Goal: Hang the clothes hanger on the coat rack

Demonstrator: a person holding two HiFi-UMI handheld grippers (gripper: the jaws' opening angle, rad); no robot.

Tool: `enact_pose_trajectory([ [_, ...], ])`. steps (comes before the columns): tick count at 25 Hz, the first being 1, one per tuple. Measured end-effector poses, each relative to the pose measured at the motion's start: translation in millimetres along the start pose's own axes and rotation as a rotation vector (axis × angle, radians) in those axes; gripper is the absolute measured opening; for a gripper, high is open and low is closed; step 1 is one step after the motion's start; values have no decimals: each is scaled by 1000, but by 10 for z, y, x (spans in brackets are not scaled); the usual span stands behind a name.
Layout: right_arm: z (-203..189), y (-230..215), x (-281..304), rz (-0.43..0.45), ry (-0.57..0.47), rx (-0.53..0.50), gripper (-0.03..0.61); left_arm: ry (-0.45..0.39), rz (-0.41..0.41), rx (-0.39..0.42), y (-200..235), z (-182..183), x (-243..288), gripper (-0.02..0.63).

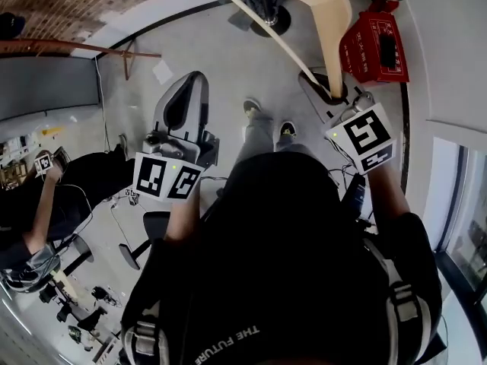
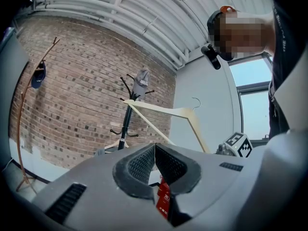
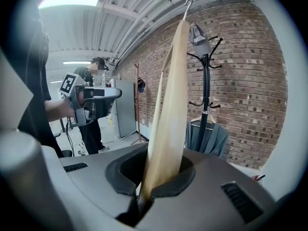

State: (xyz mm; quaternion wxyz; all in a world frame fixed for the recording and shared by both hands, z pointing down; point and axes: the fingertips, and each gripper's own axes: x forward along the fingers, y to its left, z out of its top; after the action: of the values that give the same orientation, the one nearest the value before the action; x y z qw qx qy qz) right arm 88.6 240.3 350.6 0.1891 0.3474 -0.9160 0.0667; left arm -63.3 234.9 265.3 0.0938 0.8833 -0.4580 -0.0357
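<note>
A cream wooden clothes hanger (image 3: 168, 109) stands up out of my right gripper (image 3: 144, 196), which is shut on the lower end of one hanger arm. Its metal hook (image 3: 188, 1) points at the ceiling. From the head view the hanger (image 1: 323, 10) rises ahead of the right gripper (image 1: 335, 93). The black coat rack (image 3: 206, 90) stands by the brick wall, with a grey cap (image 3: 197, 37) on top and a grey garment (image 3: 208, 138) below. My left gripper (image 2: 155, 150) is shut and empty, level, facing the rack (image 2: 126, 119) and the hanger (image 2: 168, 112).
A red box (image 1: 373, 48) sits on the floor ahead to the right. A thin wooden stand (image 2: 21, 114) with a dark cap (image 2: 38, 76) leans by the wall at left. Another person (image 3: 94, 124) stands further back in the room. A window (image 2: 250, 100) is at right.
</note>
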Motion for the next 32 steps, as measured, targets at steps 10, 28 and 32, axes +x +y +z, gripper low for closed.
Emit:
enact_pose_trajectory([
  [10,208,-524,643,-28,33,28,21,-32,-54,-27,671,97,642,23],
  [28,854,-1243,2242,-45,84,3,21,-51,-106,-92,2308,370,1598,22],
  [32,886,-1315,2346,-47,104,-4,21,-46,-110,-104,2434,383,1709,23],
])
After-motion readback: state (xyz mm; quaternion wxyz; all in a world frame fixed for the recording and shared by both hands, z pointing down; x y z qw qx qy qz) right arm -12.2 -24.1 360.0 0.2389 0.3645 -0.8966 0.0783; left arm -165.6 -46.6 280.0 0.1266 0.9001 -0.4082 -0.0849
